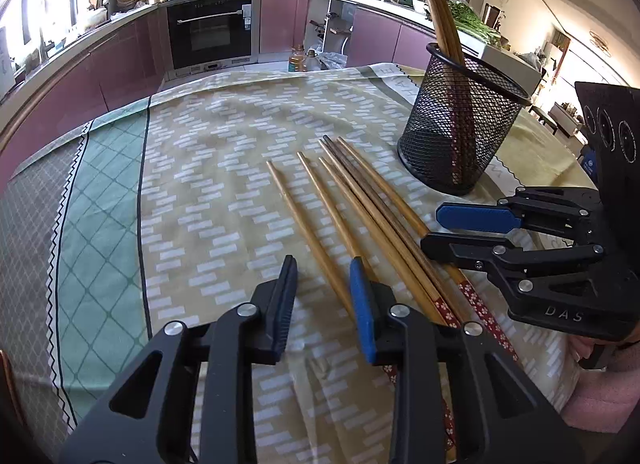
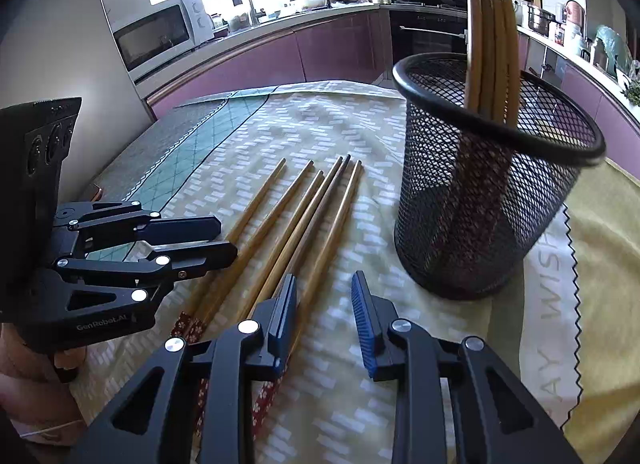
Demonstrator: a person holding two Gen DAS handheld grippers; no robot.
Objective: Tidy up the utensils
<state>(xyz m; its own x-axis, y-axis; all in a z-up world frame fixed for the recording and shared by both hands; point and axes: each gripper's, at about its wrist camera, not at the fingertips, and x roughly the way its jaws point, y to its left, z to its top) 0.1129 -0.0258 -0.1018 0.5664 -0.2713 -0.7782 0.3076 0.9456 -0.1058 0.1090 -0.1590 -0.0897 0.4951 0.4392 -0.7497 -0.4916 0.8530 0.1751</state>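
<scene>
Several wooden chopsticks (image 1: 360, 207) lie side by side on the tablecloth; they also show in the right wrist view (image 2: 288, 219). A black mesh holder (image 1: 460, 123) stands upright behind them to the right, with a few chopsticks (image 1: 436, 11) leaning in it; the holder (image 2: 492, 191) is close in the right wrist view. My left gripper (image 1: 324, 288) is open and empty, low over the left chopsticks' thick ends. My right gripper (image 2: 324, 304) is open and empty, over the rightmost chopsticks, in front of the holder. Each gripper shows in the other's view: the right (image 1: 432, 229), the left (image 2: 228, 238).
A patterned cloth (image 1: 200, 183) covers the table (image 2: 600, 223). Purple kitchen cabinets, an oven (image 1: 212, 23) and a worktop with pots run behind the table. A microwave (image 2: 160, 31) stands at the left.
</scene>
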